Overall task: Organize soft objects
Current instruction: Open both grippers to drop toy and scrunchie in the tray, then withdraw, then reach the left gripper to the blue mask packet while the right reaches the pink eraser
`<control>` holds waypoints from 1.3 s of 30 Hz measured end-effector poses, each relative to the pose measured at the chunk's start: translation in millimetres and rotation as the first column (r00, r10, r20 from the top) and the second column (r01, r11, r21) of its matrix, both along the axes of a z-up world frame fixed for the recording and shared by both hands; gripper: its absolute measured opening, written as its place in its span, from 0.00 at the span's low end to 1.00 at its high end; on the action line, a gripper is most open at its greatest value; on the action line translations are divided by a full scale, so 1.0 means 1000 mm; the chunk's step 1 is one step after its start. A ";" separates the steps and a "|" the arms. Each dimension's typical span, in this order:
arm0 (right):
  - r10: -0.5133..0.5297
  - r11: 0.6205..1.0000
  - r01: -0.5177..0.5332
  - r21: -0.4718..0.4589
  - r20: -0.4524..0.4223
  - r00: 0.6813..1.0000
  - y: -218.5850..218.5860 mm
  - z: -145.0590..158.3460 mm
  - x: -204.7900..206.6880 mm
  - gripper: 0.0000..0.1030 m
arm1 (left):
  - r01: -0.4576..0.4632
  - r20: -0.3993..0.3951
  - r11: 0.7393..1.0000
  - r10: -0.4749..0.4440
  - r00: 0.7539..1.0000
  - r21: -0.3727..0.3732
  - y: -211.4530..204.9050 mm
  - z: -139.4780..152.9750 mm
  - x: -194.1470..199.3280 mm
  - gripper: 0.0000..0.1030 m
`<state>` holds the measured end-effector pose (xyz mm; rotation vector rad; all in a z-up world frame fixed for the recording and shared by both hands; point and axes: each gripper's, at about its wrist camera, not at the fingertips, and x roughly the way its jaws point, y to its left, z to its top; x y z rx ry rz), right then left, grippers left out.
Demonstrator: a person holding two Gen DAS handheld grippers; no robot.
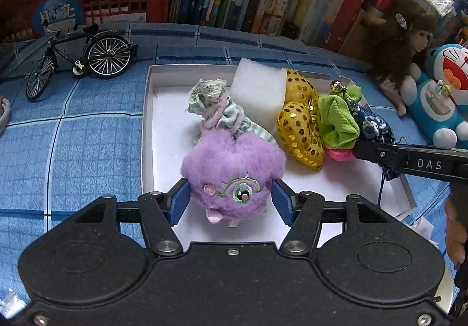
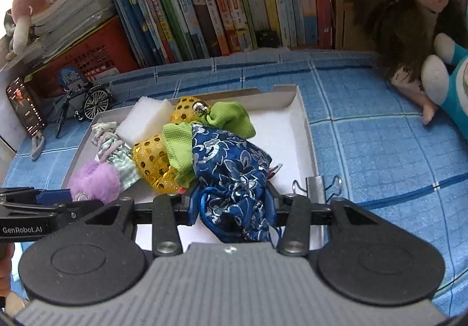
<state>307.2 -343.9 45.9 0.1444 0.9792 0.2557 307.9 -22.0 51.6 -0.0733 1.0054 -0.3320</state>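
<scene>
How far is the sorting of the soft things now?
Five soft things already lie in the tray: striped pouch, foam, sequin hearts, green bow. In hand: left gripper holds the purple plush, right gripper the blue pouch. Both need releasing.

One white tray (image 1: 147,109) sits mid-frame, holding seven soft things: one purple plush (image 1: 232,168), one striped pouch (image 1: 216,106), one white foam block (image 1: 259,92), two gold sequin hearts (image 1: 301,133), one green cloth (image 1: 336,118), one blue brocade pouch (image 2: 231,176). At right: one doll (image 1: 409,42), one Doraemon plush (image 1: 444,92). Upper left: one toy bicycle (image 1: 82,59).
</scene>
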 end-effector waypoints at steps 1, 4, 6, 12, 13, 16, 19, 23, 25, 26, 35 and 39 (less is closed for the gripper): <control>0.001 1.000 -0.001 0.004 -0.002 1.000 0.000 0.000 -0.001 0.62 | -0.002 0.004 1.000 0.002 1.000 0.000 0.001 0.001 -0.001 0.57; 0.010 0.999 -0.010 0.033 0.004 1.000 -0.002 0.001 -0.006 0.70 | -0.016 0.013 1.000 0.016 1.000 -0.011 0.005 0.006 -0.003 0.58; 0.007 0.999 -0.007 0.041 0.005 1.000 -0.003 0.003 -0.008 0.71 | -0.026 0.019 0.999 0.027 0.999 -0.022 0.008 0.012 -0.005 0.61; 0.029 0.999 -0.031 0.031 0.064 0.998 -0.002 0.023 -0.025 0.76 | -0.034 0.066 0.999 0.036 0.997 -0.029 0.017 0.031 -0.017 0.70; 0.035 0.999 -0.038 0.029 0.077 0.996 -0.002 0.027 -0.029 0.77 | -0.034 0.075 0.999 0.036 0.997 -0.023 0.018 0.034 -0.021 0.71; 0.059 0.998 -0.062 0.023 0.123 0.991 0.003 0.041 -0.043 0.81 | -0.032 0.104 0.999 0.033 0.994 -0.014 0.021 0.043 -0.032 0.72; 0.092 0.995 -0.095 0.009 0.166 0.982 0.008 0.054 -0.059 0.82 | -0.028 0.134 1.000 0.030 0.990 -0.013 0.025 0.053 -0.048 0.73; 0.146 0.989 -0.147 -0.014 0.237 0.961 0.016 0.072 -0.087 0.85 | -0.024 0.186 1.000 0.027 0.982 -0.018 0.035 0.064 -0.077 0.74; 0.170 0.985 -0.169 -0.027 0.277 0.946 0.018 0.080 -0.104 0.86 | -0.026 0.206 0.999 0.030 0.978 -0.024 0.043 0.069 -0.095 0.75; 0.181 0.983 -0.179 -0.035 0.295 0.938 0.020 0.083 -0.112 0.86 | -0.027 0.214 0.999 0.032 0.976 -0.028 0.047 0.070 -0.103 0.75; 0.239 0.970 -0.235 -0.064 0.437 0.867 0.023 0.095 -0.188 0.91 | -0.050 0.287 0.995 0.074 0.955 -0.091 0.086 0.073 -0.177 0.78; 0.261 0.965 -0.246 -0.095 0.485 0.835 0.026 0.092 -0.216 0.93 | -0.059 0.320 0.993 0.089 0.943 -0.100 0.096 0.067 -0.204 0.79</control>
